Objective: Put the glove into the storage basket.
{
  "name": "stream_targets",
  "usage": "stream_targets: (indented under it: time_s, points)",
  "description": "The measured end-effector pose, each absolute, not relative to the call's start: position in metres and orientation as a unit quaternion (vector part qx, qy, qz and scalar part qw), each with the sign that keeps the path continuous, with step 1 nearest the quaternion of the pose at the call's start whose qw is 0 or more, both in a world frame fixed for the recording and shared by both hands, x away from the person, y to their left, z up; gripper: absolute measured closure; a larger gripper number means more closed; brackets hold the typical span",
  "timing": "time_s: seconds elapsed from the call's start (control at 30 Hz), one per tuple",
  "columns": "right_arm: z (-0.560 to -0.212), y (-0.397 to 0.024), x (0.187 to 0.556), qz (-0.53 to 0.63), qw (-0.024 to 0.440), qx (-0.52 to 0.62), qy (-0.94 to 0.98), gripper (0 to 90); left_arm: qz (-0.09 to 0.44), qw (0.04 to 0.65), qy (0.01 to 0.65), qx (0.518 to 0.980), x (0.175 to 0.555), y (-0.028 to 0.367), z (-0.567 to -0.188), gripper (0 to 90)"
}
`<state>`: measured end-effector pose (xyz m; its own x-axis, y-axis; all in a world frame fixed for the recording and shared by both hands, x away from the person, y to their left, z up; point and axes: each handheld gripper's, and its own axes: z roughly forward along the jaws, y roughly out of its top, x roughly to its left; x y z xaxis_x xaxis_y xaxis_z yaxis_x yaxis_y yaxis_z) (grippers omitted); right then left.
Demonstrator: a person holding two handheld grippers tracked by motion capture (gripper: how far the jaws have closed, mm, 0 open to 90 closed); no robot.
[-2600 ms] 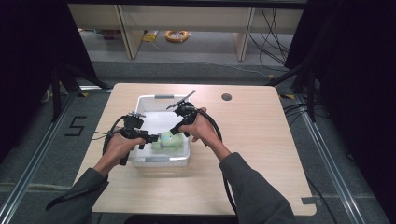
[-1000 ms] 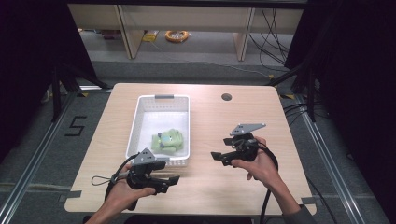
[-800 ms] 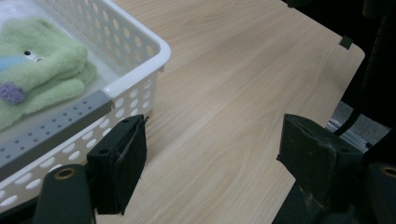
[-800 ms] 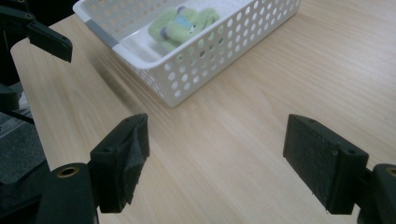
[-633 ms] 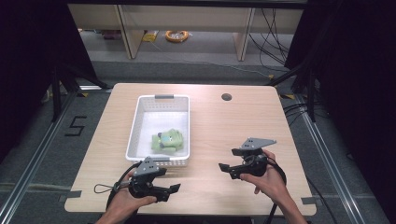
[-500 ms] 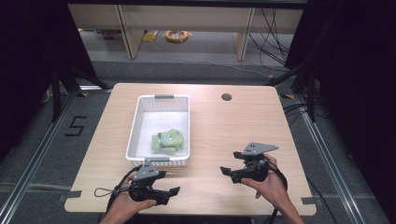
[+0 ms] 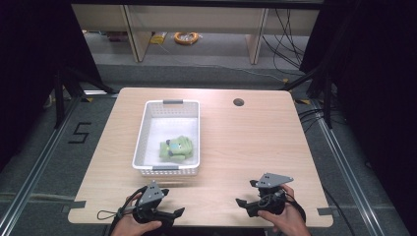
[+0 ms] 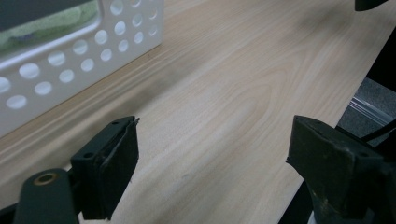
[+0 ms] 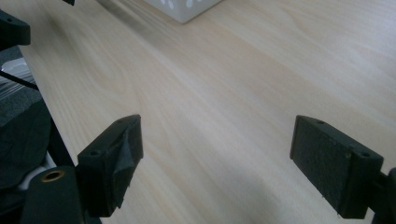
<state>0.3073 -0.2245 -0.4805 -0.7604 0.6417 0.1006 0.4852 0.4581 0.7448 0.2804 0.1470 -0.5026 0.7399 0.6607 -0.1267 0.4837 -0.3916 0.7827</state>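
Observation:
A green soft toy [image 7: 176,147] lies in the white perforated basket [image 7: 145,121] at the table's middle left. My left gripper [image 7: 177,212] rests low at the front left edge, its jaws open after having just widened, with bare wood between them [image 8: 212,140]. The basket's wall [image 8: 70,51] shows ahead of it, green visible through the rim. My right gripper [image 7: 242,202] sits at the front right edge, pointing left. Its jaws have also just been opening and stand open over bare wood [image 9: 215,140]. Neither holds anything.
The wooden table [image 7: 255,142] has a round cable hole [image 7: 238,102] at the back. A corner of the basket [image 9: 184,9] shows far ahead in the right gripper view. Shelving and cables lie on the floor beyond the table.
Both hands have left the basket, pulled back to the table's front edge and sunk lower. The toy stays lying in the basket. Both grippers are empty.

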Motion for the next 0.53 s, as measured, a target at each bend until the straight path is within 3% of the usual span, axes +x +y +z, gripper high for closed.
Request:
stream_targets:
  time_s: [0.07,0.53]
  points:
    - [-0.484,-0.228,0.303,0.39,0.1,0.337,0.851,17.6,0.098,0.445,0.364,0.812,0.277,0.143,-0.508,15.4]
    - [-0.496,-0.239,0.295,0.365,0.108,0.358,0.853,17.1,0.113,0.416,0.354,0.83,0.282,0.151,-0.513,15.2]
